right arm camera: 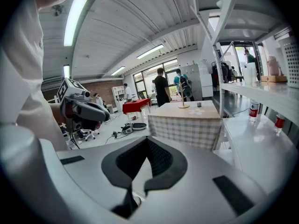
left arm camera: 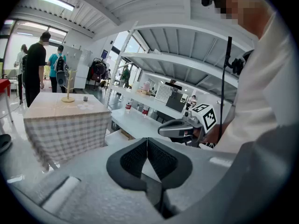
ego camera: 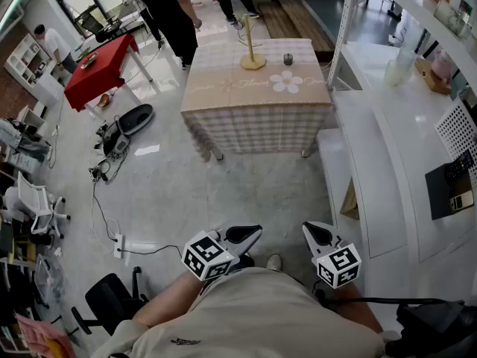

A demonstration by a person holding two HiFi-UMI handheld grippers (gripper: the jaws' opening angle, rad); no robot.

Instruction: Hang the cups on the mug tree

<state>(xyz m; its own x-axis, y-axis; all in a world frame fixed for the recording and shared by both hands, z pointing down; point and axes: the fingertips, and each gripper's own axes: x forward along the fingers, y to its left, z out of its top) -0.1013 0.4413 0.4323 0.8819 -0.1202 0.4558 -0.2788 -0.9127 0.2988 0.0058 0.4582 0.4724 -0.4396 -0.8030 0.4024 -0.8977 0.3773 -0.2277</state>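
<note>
Floor (ego camera: 253, 192): pale and glossy, fills the middle of the head view. White bench and shelving (ego camera: 373, 170) run down the right edge of that view. Table (ego camera: 253, 118) with a checked cloth sits upper centre, well apart from you; a flower print (ego camera: 286, 81) marks its top. Red-covered table (ego camera: 100, 69) stands at upper left, and a person in dark clothes (ego camera: 168, 10) stands at the top edge, just left of the checked table. Your torso takes up the bottom of the head view, with both grippers held just in front of it, side by side and apart, pointing up-frame toward the table. Left gripper (left arm camera: 147, 146): in its own view the two dark pads meet at the tips, so it is closed with nothing between them; its marker cube (ego camera: 207, 255) shows at lower centre-left of the head view. Right gripper (right arm camera: 147, 146): pads likewise pressed together tip to tip and empty; its marker cube (ego camera: 337, 265) sits lower centre-right. Mug tree (ego camera: 252, 51): a wooden post on a round base, upright near the far edge of the table top. Cup (ego camera: 288, 59): one small dark cup stands on the cloth just right of the tree, not hung, apart from the base.
</note>
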